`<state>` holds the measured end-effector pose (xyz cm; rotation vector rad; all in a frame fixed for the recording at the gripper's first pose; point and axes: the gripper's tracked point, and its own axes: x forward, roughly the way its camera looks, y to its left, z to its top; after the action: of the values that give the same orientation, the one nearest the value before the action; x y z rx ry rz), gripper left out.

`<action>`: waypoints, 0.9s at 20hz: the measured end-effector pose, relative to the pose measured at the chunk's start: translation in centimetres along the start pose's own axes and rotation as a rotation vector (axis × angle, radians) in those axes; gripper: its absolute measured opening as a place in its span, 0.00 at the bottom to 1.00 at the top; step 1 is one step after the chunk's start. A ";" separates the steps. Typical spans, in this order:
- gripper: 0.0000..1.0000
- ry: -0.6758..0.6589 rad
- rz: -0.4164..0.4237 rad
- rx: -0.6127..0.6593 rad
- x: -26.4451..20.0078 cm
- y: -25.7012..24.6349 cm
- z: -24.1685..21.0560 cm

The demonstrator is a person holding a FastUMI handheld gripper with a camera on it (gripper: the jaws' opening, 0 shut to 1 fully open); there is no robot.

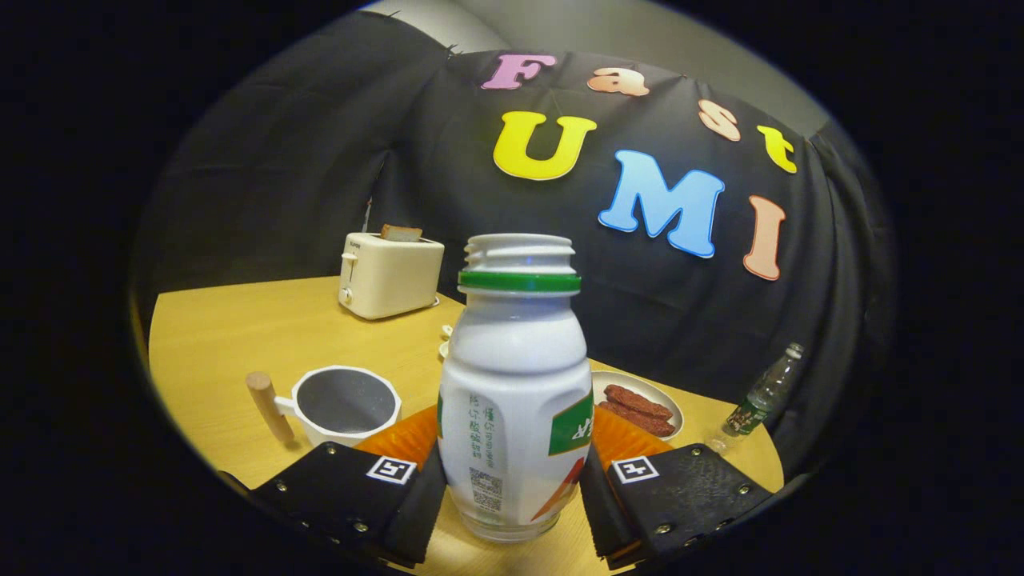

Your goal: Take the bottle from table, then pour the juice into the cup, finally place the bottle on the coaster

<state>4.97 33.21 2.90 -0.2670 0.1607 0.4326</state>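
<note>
here, gripper view, line by line:
gripper (pixel 512 492): its two fingers are sitting narrowed around the lower body of the bottle, one on each side; both inner faces are lying against the bottle's flanks, so it is gripping the bottle.
fingers (pixel 352 492): each is carrying a small square marker on its top face, near the bottle.
bottle (pixel 516 400): white plastic, standing upright between the fingers, its base appearing to rest on the table; a green ring is circling the neck, and the threaded mouth is showing no cap; whether any juice is inside cannot be told through the opaque wall.
coaster (pixel 620 440): orange and ribbed, lying on the table just behind the bottle, peeking out on both sides of it and partly covered by the fingers; whether the bottle's base is touching it cannot be told.
cup (pixel 346 404): white, faceted, dark inside, sitting ahead of the left finger, near the coaster; its wooden handle is sticking out on the side away from the bottle.
table (pixel 240 328): light wood, round-edged.
toaster (pixel 390 274): cream, standing well beyond the cup with a slice poking from the top.
plate (pixel 640 404): white, holding brown sausage-like pieces, beyond the right finger.
clear bottle (pixel 760 396): standing near the table's far edge, past the plate.
</note>
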 end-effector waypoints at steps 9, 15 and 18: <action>0.74 -0.110 -0.018 0.123 -0.8 -1.5 2.5; 0.74 -0.118 -0.049 0.120 -0.4 -2.1 2.7; 0.74 -0.110 -0.078 0.138 0.7 -2.9 2.1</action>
<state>7.05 31.60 5.37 -0.1133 0.0718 0.3558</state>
